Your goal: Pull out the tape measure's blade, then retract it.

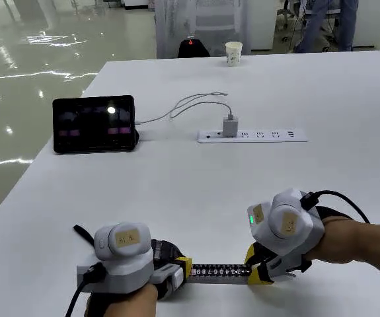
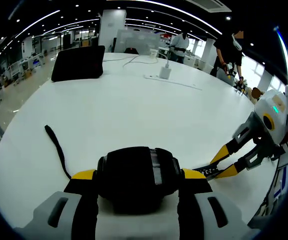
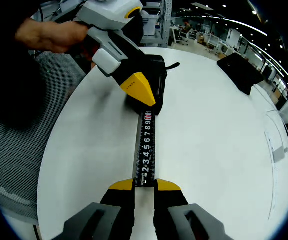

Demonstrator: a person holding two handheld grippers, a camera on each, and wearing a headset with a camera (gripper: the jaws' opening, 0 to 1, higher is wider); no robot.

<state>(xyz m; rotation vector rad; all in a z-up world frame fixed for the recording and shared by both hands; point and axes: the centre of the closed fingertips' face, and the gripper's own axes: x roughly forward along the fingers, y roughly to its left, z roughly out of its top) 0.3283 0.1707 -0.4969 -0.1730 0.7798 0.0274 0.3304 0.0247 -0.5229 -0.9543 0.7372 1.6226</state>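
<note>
Pull-out step | left gripper (image 2: 138,175) jaws clamp tape measure (image 3: 154,70) | right gripper (image 3: 145,186) jaws pinch blade (image 3: 146,145) tip | next, likely: draw straight outward

The grey left gripper (image 1: 176,267) and right gripper (image 1: 254,265) have yellow-tipped fingers (image 3: 169,186), tan labels (image 1: 129,238) and black cables (image 1: 338,196).

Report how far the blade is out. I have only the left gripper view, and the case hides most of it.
Observer: In the right gripper view the blade shows numerals up to 9 between case and jaws.
Operator: Confirm the right grip.
Observer: The right gripper is shut on the blade's tip.
Operator: Check for kinks.
Observer: In the head view the blade runs straight from the case, held in the left gripper, to the right jaws.
</note>
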